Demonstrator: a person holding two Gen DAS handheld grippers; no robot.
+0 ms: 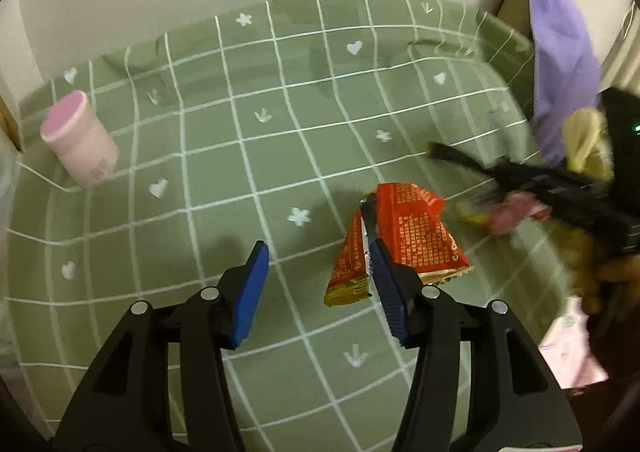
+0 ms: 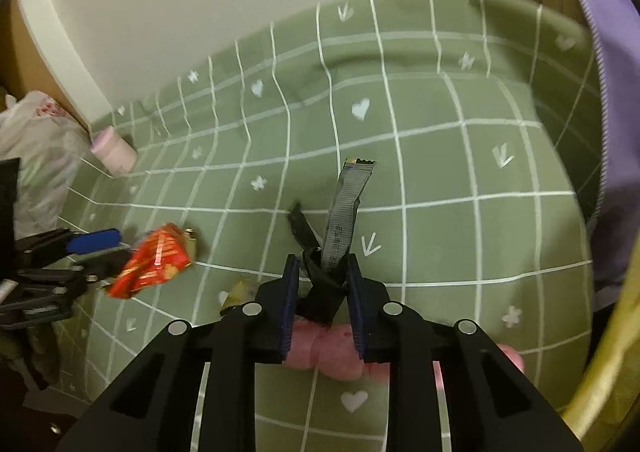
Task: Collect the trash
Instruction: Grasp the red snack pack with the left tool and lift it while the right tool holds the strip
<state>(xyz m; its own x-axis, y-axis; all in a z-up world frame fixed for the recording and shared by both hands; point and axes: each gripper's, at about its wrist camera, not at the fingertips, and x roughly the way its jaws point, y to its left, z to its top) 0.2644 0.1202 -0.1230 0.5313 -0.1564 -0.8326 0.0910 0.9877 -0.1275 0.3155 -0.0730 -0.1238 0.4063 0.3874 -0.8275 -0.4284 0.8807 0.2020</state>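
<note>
Grey wrapper (image 2: 346, 208) points away, long axis upright, clamped in right tool (image 2: 323, 272); left tool (image 1: 318, 256) apart.

We are seeing dim, warm indoor light with a greenish cast. The green grid-patterned cloth (image 1: 208, 180) is bowing outward under fisheye distortion, and dark vignetting is rounding the corners. Soft shadows are falling beside the pink cylindrical container (image 1: 80, 140). Motion blur is smearing the black right gripper (image 1: 520, 180) and the red foil wrapper (image 2: 156, 260).
</note>
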